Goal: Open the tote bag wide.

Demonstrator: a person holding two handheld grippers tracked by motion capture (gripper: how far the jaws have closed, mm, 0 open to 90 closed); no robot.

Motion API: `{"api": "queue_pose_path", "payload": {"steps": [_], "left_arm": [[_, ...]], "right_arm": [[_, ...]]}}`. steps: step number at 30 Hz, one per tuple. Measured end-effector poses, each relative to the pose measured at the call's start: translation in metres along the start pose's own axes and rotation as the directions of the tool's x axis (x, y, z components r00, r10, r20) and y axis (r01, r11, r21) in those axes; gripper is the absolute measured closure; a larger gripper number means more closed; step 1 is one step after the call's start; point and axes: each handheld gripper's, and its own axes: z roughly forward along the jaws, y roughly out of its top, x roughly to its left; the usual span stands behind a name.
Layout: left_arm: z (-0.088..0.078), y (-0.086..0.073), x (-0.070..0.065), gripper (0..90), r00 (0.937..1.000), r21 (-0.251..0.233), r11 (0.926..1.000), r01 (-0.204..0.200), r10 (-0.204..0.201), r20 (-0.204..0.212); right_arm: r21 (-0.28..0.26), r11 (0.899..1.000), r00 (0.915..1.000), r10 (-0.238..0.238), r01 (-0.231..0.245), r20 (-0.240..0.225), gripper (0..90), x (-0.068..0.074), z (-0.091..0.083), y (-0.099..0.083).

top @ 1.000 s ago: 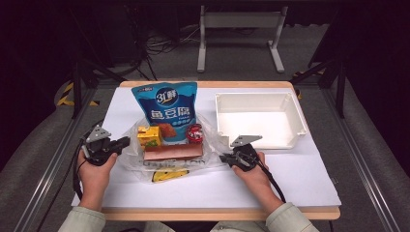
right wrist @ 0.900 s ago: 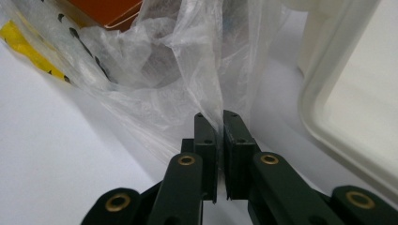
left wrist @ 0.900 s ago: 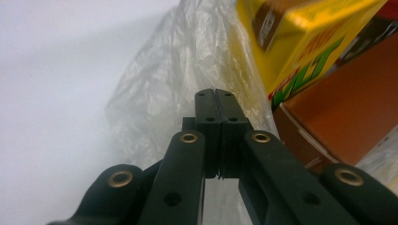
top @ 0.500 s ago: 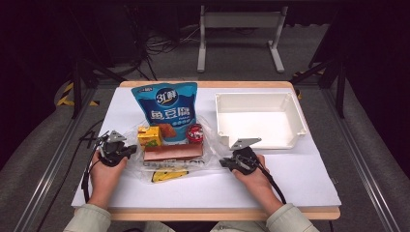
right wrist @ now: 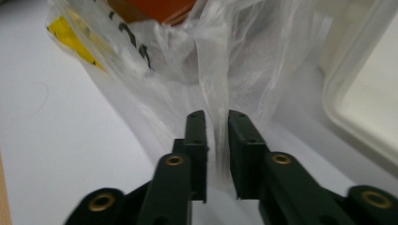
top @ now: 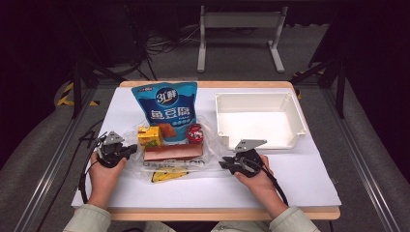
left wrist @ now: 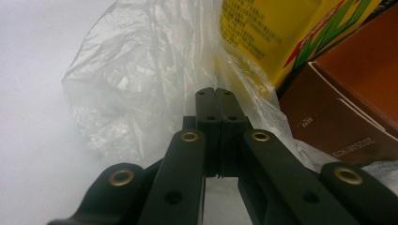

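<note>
High overview, 2 close tongs-mounted views

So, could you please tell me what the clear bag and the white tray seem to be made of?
The crinkled clear bag looks like thin, glossy plastic film: see-through, creased, catching highlights. The white rectangular tray is probably rigid moulded plastic, with smooth matte walls and a rounded rim.

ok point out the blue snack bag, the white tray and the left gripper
blue snack bag [top: 168, 110], high view, middle of its printed front
white tray [top: 295, 112], high view, its right wall
left gripper [left wrist: 215, 93], left gripper view, tips of its shut jaws, against the clear plastic bag [left wrist: 136, 93]
</note>
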Motion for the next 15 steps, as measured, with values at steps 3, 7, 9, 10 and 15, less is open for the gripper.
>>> {"api": "queue_pose_path", "payload": {"steps": [3,7,9,10,15], "left_arm": [[0.000,0.000,-0.001,89.6,1.0000,0.000,1.0000,0.001,-0.001,0.003],[-0.001,0.000,0.000,89.6,1.0000,-0.001,1.0000,0.002,-0.002,0.000],[-0.001,0.000,0.000,89.5,1.0000,-0.004,1.0000,0.003,-0.003,0.000],[-0.001,0.000,-0.001,89.5,1.0000,-0.004,1.0000,0.003,-0.003,0.000],[0.000,0.000,-0.002,89.3,1.0000,-0.003,1.0000,-0.002,0.002,0.000]], "right_arm": [[-0.045,0.999,0.9997,-0.022,0.022,0.008,58.3,0.002,-0.006,0.005],[-0.154,0.987,0.9990,-0.043,0.044,0.010,46.3,0.007,-0.021,0.020],[-0.180,0.982,0.9985,-0.052,0.054,0.018,46.1,0.009,-0.025,0.027],[-0.183,0.981,0.9978,-0.057,0.062,0.034,45.6,0.008,-0.025,0.032],[-0.177,0.982,0.9965,-0.051,0.062,0.065,41.0,0.004,-0.013,0.051]]}}
